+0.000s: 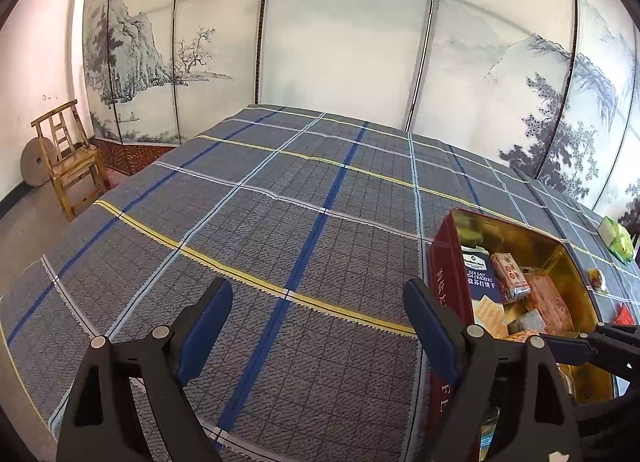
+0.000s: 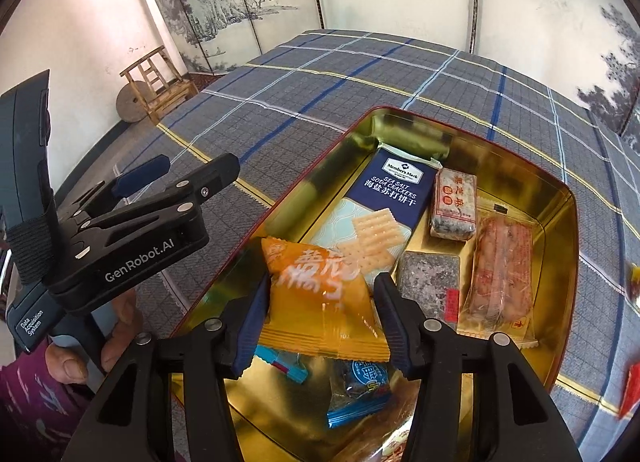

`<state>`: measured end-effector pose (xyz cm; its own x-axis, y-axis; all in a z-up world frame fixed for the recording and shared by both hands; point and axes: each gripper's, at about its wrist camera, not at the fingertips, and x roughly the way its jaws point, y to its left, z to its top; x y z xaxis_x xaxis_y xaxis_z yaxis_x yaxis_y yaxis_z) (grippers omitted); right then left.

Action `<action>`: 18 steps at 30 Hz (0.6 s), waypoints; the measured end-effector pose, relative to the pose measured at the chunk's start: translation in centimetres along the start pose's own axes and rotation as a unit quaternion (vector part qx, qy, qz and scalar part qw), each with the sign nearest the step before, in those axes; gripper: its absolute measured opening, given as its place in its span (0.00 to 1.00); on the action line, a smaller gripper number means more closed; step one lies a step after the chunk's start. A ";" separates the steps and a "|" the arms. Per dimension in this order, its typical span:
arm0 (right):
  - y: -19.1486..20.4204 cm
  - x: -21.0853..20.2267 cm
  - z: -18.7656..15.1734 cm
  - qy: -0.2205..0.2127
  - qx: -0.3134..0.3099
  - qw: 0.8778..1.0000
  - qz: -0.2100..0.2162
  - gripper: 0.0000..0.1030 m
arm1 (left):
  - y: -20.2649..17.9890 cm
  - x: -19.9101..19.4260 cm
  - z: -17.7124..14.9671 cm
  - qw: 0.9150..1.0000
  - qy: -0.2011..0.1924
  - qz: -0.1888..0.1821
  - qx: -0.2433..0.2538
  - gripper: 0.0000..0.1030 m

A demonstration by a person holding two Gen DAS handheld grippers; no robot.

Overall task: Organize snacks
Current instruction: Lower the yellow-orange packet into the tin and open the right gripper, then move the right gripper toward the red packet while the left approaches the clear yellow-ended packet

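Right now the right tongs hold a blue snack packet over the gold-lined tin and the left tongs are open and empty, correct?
One error: the packet is orange, not blue. The right wrist view shows the right tongs shut on the orange snack packet over the gold-lined tin; a small blue wrapper lies loose below it. The left tongs are open and empty, as stated.

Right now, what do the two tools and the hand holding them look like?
Both tools are black plastic clamps with silver rivets and ribbed blue pads. The left tool reads "GenRobot.AI", its dark-blue handle "Data Acquisition System", with a black strap. The bare hand emerges from a purple patterned sleeve.
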<state>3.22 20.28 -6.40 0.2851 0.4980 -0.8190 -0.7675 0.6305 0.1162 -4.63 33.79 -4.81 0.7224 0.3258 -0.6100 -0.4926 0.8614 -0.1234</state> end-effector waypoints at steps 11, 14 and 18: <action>-0.3 -5.3 -2.0 -0.089 -0.010 0.996 0.000 0.63 | 0.1 -0.2 -0.1 1.000 -0.001 0.007 0.000 0.89; -1.6 -7.4 -3.5 -0.111 -0.009 0.994 -0.025 0.64 | 0.1 -0.1 -0.1 1.000 0.000 0.010 0.000 0.89; -5.3 -10.7 -6.3 -0.139 0.029 0.988 -0.067 0.67 | 0.0 0.1 -0.1 1.000 0.004 0.016 0.000 0.90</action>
<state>0.61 7.86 -1.74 0.5342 0.5472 -0.6444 -0.6804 0.7306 0.0564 -4.64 33.81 -4.92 0.7027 0.3491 -0.6199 -0.5143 0.8513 -0.1036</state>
